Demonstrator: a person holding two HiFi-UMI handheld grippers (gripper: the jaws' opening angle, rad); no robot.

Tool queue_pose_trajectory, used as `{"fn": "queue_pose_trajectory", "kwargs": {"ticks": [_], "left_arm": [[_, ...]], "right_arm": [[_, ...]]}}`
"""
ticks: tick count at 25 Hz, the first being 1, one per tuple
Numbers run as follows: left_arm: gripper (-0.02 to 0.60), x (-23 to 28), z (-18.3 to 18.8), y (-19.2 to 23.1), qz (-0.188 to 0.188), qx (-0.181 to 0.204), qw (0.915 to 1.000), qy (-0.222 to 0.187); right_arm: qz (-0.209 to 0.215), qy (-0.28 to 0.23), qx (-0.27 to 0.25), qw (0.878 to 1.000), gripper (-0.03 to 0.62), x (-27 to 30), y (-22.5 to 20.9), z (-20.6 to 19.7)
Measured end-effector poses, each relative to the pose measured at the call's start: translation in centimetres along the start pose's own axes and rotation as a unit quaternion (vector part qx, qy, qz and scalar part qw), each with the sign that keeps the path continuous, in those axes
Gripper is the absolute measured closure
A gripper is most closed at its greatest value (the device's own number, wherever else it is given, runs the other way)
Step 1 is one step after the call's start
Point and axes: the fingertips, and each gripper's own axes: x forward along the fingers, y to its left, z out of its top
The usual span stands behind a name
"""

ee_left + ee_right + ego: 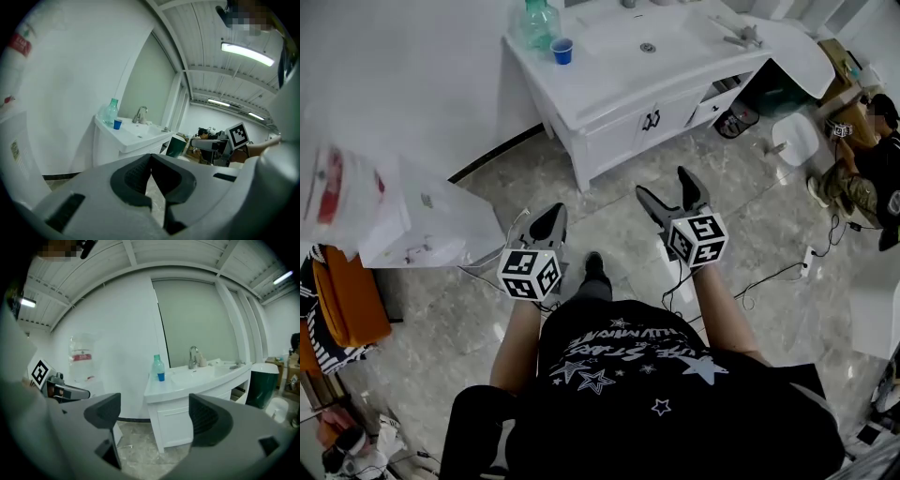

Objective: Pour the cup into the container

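We are at the approach, with nothing picked up yet: the blue cup point(562, 51) stands on the back left corner of the white sink cabinet point(609, 94), just beside the green bottle point(541, 23), which we take to be the container, and both are well apart from us across the floor. The left gripper point(549, 217) has its jaws closed together on nothing. The right gripper point(667, 187) has its jaws wide apart and empty. Next we judge we need to close in on the cabinet and bring the open right jaws around the cup. As for writing, the shirt point(628, 366) carries stars and a line of print we cannot read, and the red label point(80, 357) at the left is too blurred.
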Motion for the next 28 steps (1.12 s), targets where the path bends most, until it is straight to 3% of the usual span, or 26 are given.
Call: {"fn": "queue_pose_trajectory", "kwargs": {"ticks": [11, 17, 22, 28], "left_arm": [[0.572, 7.2, 5.2, 8.7, -0.01, -0.005, 0.9999, 0.001], [0.571, 9.0, 6.7, 11.8, -0.002, -0.014, 0.9999, -0.009], [0.572, 10.3, 7.3, 13.9, 0.016, -0.025, 0.9994, -0.015], [0.572, 12.3, 8.3, 16.0, 0.051, -0.033, 0.9978, -0.025]], "right_arm": [[-0.007, 0.006, 0.001, 1.0, 0.131, 12.1, -2.6, 4.8], [-0.01, 0.002, -0.01, 1.0, 0.131, 15.8, -3.5, 6.6], [-0.002, -0.002, -0.021, 1.0, 0.131, 18.9, -5.1, 8.2], [0.037, -0.001, -0.036, 0.999, 0.132, 24.3, -6.6, 9.9]]}}
